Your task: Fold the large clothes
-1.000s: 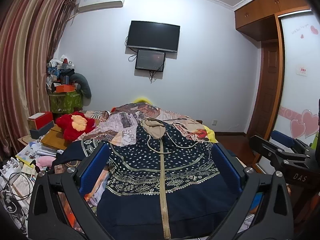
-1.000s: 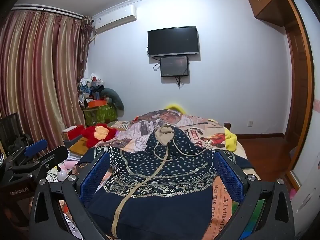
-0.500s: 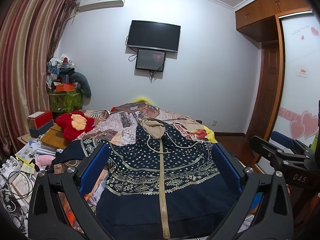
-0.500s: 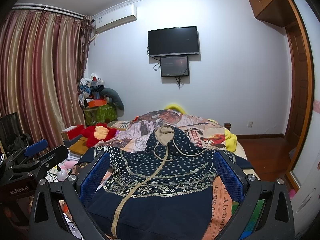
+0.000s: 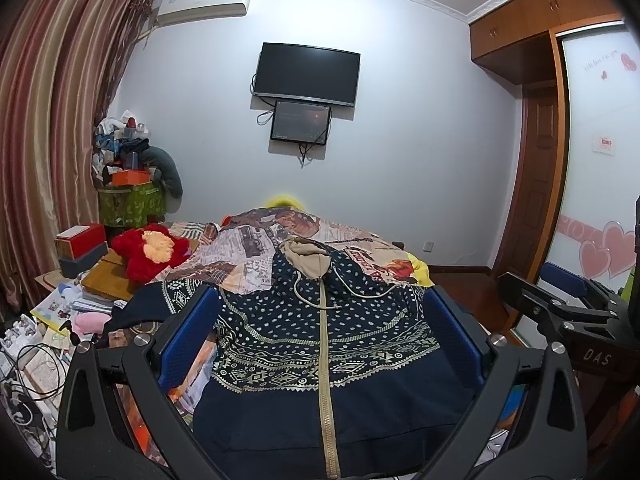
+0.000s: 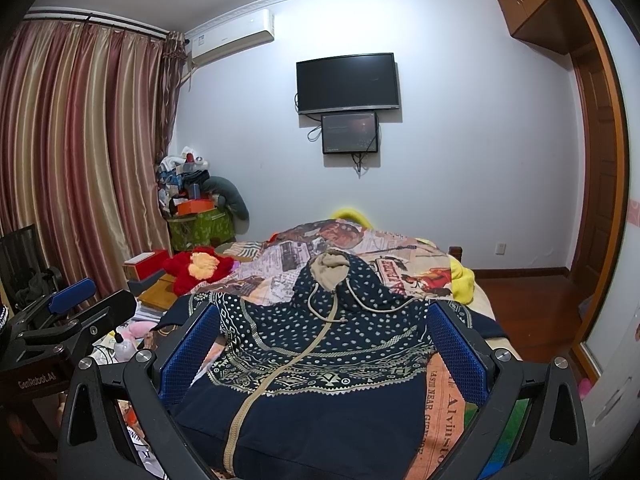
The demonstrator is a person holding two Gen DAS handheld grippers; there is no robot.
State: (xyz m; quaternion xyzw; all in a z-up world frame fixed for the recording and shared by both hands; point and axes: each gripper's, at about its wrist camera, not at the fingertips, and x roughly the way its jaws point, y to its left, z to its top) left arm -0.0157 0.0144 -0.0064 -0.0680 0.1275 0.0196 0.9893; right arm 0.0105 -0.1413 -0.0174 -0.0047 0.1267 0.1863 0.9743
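A navy hooded jacket with white dots, a patterned band, a beige zip and a tan-lined hood lies flat, front up, on the bed. Its hood points toward the far wall and its left sleeve spreads out to the side. My left gripper hovers open above the jacket's lower half, with nothing between its blue pads. My right gripper is open too, held above the same garment a little further right. In the left wrist view the right gripper shows at the right edge; in the right wrist view the left gripper shows at the left.
The bed carries a printed quilt with a yellow pillow behind. A red plush toy, boxes, papers and cables crowd the left side. Piled clutter stands by the curtain. A wardrobe and a wooden door are on the right.
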